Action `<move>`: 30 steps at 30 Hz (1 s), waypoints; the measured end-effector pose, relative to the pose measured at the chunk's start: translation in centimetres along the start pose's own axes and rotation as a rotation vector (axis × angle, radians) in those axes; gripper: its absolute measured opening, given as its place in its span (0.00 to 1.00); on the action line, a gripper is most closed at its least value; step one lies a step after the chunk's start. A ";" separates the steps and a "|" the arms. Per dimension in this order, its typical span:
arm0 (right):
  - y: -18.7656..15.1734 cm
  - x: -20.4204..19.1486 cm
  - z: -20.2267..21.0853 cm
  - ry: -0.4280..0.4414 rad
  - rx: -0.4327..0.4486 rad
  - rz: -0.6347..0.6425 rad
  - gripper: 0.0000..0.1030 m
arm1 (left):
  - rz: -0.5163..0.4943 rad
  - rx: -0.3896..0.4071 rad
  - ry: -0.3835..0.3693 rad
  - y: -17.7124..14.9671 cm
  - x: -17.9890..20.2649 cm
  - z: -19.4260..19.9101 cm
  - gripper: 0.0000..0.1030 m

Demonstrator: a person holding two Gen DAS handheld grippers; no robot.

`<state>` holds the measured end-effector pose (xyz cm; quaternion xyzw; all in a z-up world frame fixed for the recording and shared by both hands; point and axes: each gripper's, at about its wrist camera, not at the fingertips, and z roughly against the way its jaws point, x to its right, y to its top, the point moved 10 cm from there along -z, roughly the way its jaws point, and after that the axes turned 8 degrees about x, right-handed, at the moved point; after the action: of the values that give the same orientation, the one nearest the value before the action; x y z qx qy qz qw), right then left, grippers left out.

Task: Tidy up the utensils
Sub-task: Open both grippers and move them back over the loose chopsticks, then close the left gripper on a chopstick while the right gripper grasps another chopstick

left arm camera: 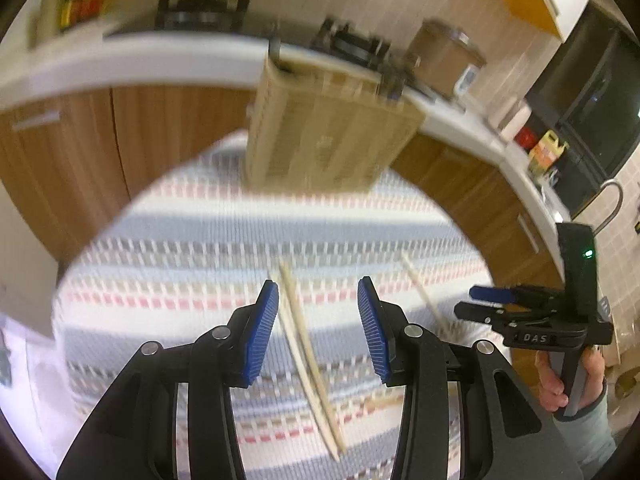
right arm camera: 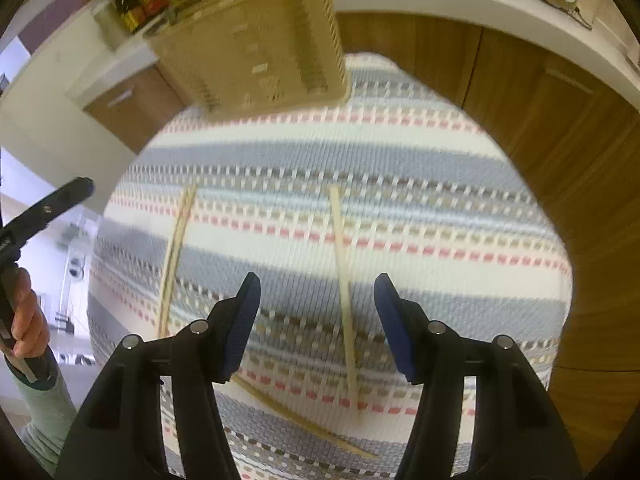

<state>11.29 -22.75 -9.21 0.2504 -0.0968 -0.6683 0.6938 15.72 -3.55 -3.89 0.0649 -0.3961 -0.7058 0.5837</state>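
While both jaws stand apart and grasp nothing, the left hand-held gripper (left arm camera: pixel 318 304) hangs over a pair of chopsticks (left arm camera: pixel 306 360) lying between its blue pads, and the right hand-held gripper (right arm camera: pixel 316 304) frames a single chopstick (right arm camera: pixel 346 304), with another chopstick (right arm camera: pixel 304 420) lying slantwise near its left finger. All lie on a striped woven cloth (right arm camera: pixel 420 184) covering the desk, its far edge bearing a slatted beige utensil basket (left arm camera: pixel 324 140). Beyond stand wooden cabinets (right arm camera: pixel 540 112) under a white counter (left arm camera: pixel 140 60), with open cloth around the chopsticks.
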 end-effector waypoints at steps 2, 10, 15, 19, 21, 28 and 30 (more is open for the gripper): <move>-0.3 -0.2 -0.4 -0.011 0.005 0.014 0.53 | 0.011 -0.039 0.017 -1.4 -0.5 -1.1 0.38; 0.2 0.5 -1.8 -0.067 0.047 0.028 0.34 | 0.009 -0.079 0.077 -3.4 -2.5 -4.8 0.32; 0.5 0.8 -2.7 -0.100 0.065 0.035 0.33 | -0.037 -0.068 0.117 -3.8 -2.6 -6.5 0.30; 0.8 0.9 -3.4 -0.102 0.061 0.039 0.33 | -0.081 -0.069 0.166 -4.0 -2.5 -7.7 0.30; 0.9 1.1 -3.5 -0.108 0.062 0.040 0.33 | -0.101 -0.077 0.188 -4.2 -2.4 -8.2 0.26; 1.3 1.6 -4.8 -0.132 0.039 0.044 0.33 | -0.174 -0.076 0.250 -3.9 -2.4 -8.6 0.19; 1.3 1.7 -5.2 -0.143 0.029 0.054 0.33 | -0.222 -0.080 0.282 -4.0 -2.2 -8.8 0.06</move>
<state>15.02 -23.25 -13.39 0.2094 -0.1625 -0.6641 0.6991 18.19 -5.82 -13.24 0.1833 -0.2725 -0.7649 0.5541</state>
